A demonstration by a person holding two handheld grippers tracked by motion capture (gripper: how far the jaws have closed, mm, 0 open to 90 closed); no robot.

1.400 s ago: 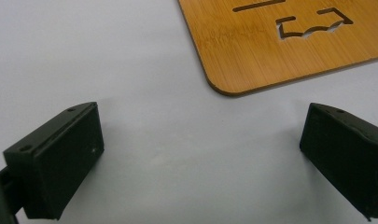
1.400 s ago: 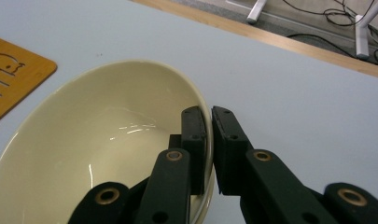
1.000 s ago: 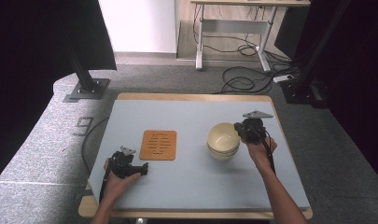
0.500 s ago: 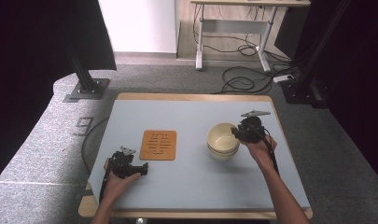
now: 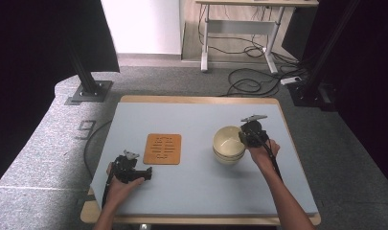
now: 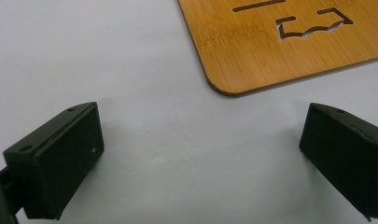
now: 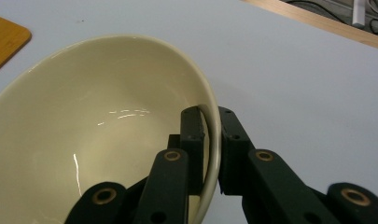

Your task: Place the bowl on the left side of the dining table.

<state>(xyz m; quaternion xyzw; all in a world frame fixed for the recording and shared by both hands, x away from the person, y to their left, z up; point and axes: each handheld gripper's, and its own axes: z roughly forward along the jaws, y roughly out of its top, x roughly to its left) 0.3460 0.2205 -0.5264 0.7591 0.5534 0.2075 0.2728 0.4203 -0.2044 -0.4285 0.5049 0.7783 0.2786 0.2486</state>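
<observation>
A stack of cream bowls (image 5: 228, 154) stands on the right half of the table. The top bowl (image 5: 227, 139) (image 7: 102, 135) is glossy and empty inside. My right gripper (image 5: 243, 137) (image 7: 211, 135) grips its right rim, one jaw inside the wall and one outside. The jaws have just been closing, and the rim is pinched between them. My left gripper (image 5: 146, 173) (image 6: 200, 135) rests low on the table at the front left, wide open with nothing between its jaws. Just beyond it lies a corner of the bamboo mat (image 5: 163, 148) (image 6: 280, 51).
The blue-grey tabletop (image 5: 191, 191) has a wooden edge (image 5: 196, 99). The mat has slots cut through it. On the floor beyond the table are cables (image 5: 251, 81), a desk frame (image 5: 239, 43) and black stands (image 5: 88, 88).
My right gripper has edged slightly left, closer onto the bowl's rim. The left hand and the mat have stayed where they were.
</observation>
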